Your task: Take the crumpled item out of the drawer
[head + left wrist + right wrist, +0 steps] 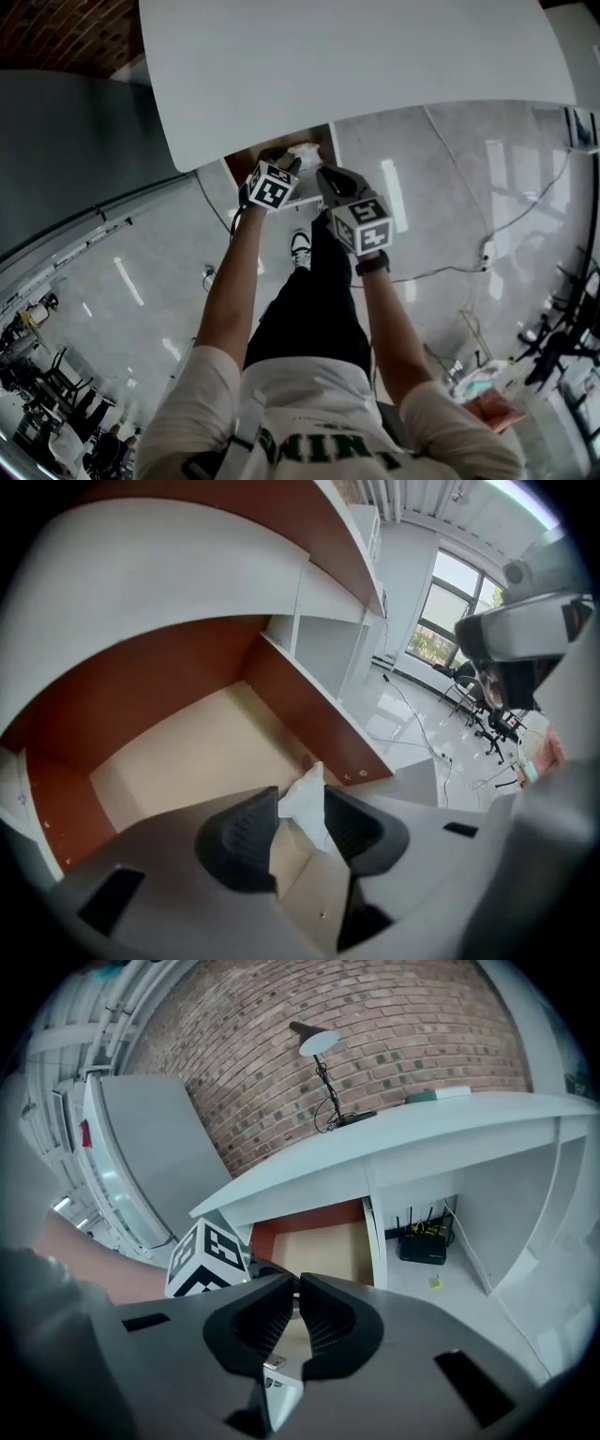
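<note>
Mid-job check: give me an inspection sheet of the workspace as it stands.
Surface: open drawer, beige bottom otherwise bare.
Job's things: crumpled item, white, at the drawer's front.
Clutter: desk lamp on the desk; router beneath.
Grippers: left gripper open, crumpled item between its fingers; right gripper shut, holding nothing.
Cables: white cable on the floor.
Surroundings: brick wall, glossy floor.

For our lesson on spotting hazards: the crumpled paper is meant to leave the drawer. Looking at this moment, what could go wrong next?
1. The left tool has its jaws apart round the crumpled paper, so it may drop back into the open drawer.
2. The white desktop overhangs the drawer; lifting straight up might knock the tool against its edge.
</note>
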Demonstrator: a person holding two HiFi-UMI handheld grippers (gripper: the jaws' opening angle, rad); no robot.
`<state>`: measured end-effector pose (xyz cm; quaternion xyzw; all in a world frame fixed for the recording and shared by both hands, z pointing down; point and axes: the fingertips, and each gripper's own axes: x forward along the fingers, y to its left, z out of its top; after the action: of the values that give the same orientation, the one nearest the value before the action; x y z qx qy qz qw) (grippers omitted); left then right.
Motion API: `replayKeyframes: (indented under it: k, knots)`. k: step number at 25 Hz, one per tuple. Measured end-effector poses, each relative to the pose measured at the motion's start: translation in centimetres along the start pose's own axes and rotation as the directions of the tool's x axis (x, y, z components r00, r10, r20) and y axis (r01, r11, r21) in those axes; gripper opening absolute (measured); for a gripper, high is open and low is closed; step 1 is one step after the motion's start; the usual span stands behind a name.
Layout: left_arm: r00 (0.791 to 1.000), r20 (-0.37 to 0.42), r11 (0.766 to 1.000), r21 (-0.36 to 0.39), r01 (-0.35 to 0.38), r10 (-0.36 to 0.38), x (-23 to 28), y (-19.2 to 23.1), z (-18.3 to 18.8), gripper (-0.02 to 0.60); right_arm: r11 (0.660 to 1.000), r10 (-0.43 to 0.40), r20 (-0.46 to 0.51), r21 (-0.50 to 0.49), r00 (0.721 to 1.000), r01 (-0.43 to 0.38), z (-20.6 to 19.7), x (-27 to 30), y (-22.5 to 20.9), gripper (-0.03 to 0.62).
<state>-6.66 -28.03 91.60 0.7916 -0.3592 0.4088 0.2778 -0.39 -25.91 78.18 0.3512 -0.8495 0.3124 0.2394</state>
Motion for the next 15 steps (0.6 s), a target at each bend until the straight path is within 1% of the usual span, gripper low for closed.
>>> replayKeyframes:
  k: [3, 6, 9, 12, 13, 14, 15]
  knots:
    - [0.999, -0.024, 0.999, 0.033, -0.024, 0.024, 1.7, 0.5, -0.3, 0.14, 1.0, 0.006, 0.008, 0.021, 1.0, -0.006, -0.2, -0.1, -0.7, 0.006]
    - [0.998, -0.039, 0.998, 0.052, -0.044, 0.046, 3.1, 1.3, -0.5, 0.138, 1.0, 0.008, 0.022, 0.018, 1.0, -0.008, -0.2, -0.3, -1.3, 0.006]
    - [0.996, -0.084, 0.997, 0.072, -0.034, 0.04, 4.1, 1.9, -1.2, 0.138, 1.0, 0.008, 0.031, 0.017, 0.999, -0.008, -0.2, -0.1, -1.9, 0.006]
    - [0.988, -0.148, 0.995, 0.102, -0.021, 0.036, 4.9, 2.0, -2.0, 0.137, 1.0, -0.002, 0.032, 0.03, 0.999, 0.001, -0.5, -0.4, -2.7, 0.006]
    - [0.986, -0.163, 0.994, 0.107, -0.023, 0.041, 5.1, 2.1, -2.2, 0.131, 0.999, -0.009, 0.027, 0.037, 1.0, 0.008, -0.7, -0.5, -3.0, 0.006]
    - [0.984, -0.171, 0.994, 0.108, -0.028, 0.047, 5.1, 2.2, -2.3, 0.109, 0.999, -0.017, 0.021, 0.044, 1.0, 0.016, -1.1, -0.5, -3.3, 0.006]
    - [0.984, -0.172, 0.994, 0.104, -0.035, 0.052, 5.1, 2.3, -2.3, 0.071, 0.998, -0.025, 0.017, 0.052, 1.0, 0.024, -1.3, -0.6, -3.5, 0.006]
